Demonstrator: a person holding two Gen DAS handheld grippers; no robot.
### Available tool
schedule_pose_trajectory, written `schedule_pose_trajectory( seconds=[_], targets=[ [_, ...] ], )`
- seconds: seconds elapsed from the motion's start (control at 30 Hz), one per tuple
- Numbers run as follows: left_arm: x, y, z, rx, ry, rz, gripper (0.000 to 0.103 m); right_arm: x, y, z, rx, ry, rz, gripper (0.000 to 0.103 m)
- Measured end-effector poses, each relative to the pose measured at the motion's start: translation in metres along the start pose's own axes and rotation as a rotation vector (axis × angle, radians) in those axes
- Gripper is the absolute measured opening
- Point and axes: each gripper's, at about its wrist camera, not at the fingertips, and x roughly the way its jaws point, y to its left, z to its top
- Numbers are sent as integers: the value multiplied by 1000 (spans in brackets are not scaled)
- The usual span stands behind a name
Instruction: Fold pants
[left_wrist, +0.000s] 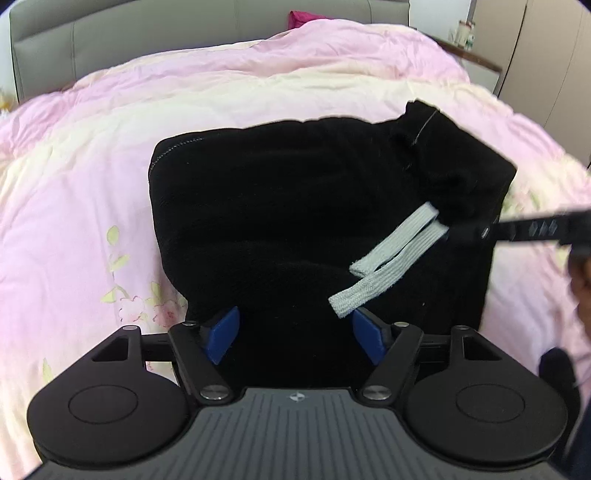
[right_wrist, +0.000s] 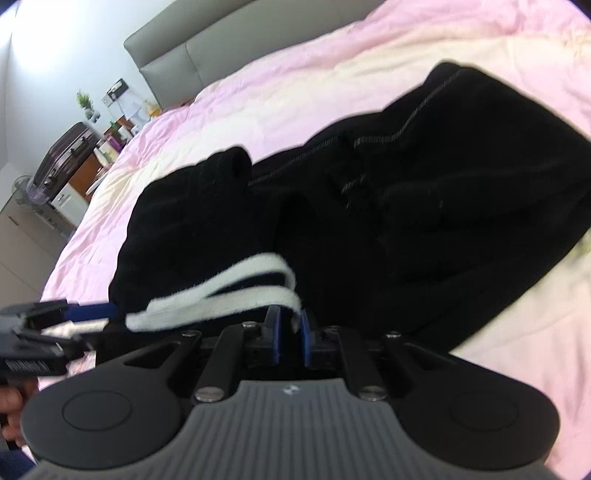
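Observation:
Black pants (left_wrist: 280, 206) lie bunched and partly folded on the pink quilt; they also fill the right wrist view (right_wrist: 424, 206). A white drawstring (left_wrist: 384, 258) hangs from the waistband. My left gripper (left_wrist: 293, 334) is open, its blue pads astride the near edge of the pants. My right gripper (right_wrist: 290, 334) is shut on the waistband fabric by the drawstring (right_wrist: 221, 295); it enters the left wrist view from the right (left_wrist: 465, 230). The left gripper shows at the left edge of the right wrist view (right_wrist: 88, 314).
The pink and cream quilt (left_wrist: 110, 166) covers the bed. A grey headboard (left_wrist: 129, 33) stands behind. A suitcase (right_wrist: 62, 158) and a cluttered bedside table (right_wrist: 118, 125) stand beside the bed. A wooden ledge (left_wrist: 469, 55) is at the far right.

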Motion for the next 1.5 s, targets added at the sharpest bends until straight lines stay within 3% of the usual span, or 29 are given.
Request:
schedule_pose_trajectory(
  seconds=[0.1, 0.17, 0.23, 0.33, 0.47, 0.53, 0.63, 0.7, 0.73, 0.77, 0.83, 1.03, 1.27, 1.5],
  targets=[
    [1, -3, 2, -7, 7, 17, 81, -22, 21, 8, -139, -109, -142, 23],
    [2, 0, 1, -17, 7, 7, 81, -34, 35, 15, -198, -194, -112, 26],
    [2, 2, 1, -27, 5, -1, 81, -30, 50, 25, -238, -221, -46, 26],
    [4, 2, 0, -35, 9, -4, 81, 0, 72, 37, -314, -205, -15, 27],
    [5, 3, 0, -42, 12, -7, 82, 72, 70, 43, -331, -51, -123, 27],
    [5, 5, -2, -45, 1, -12, 83, 91, 59, 42, -324, -17, -116, 27],
    [-2, 10, -1, -61, -1, -30, 83, 78, 43, 48, -288, -31, -33, 28],
    [-11, 12, 2, -78, -19, -32, 81, 50, 32, 48, -287, -75, 13, 36],
    [-15, 11, 3, -80, -37, -35, 81, 27, 27, 45, -286, -110, 15, 46],
    [-19, 10, 4, -80, -55, -37, 81, 10, 17, 44, -277, -138, 20, 58],
    [-23, 4, 8, -75, -74, -38, 81, -25, -11, 43, -234, -179, 2, 66],
    [-17, -27, 33, -107, -125, -114, 81, -99, -96, 43, 19, -268, -145, 66],
    [24, -78, 70, -80, -56, -75, 82, -103, -153, 42, 302, -261, -114, 66],
    [43, -107, 102, -76, -31, -39, 82, -88, -178, 35, 405, -192, -138, 66]
  ],
)
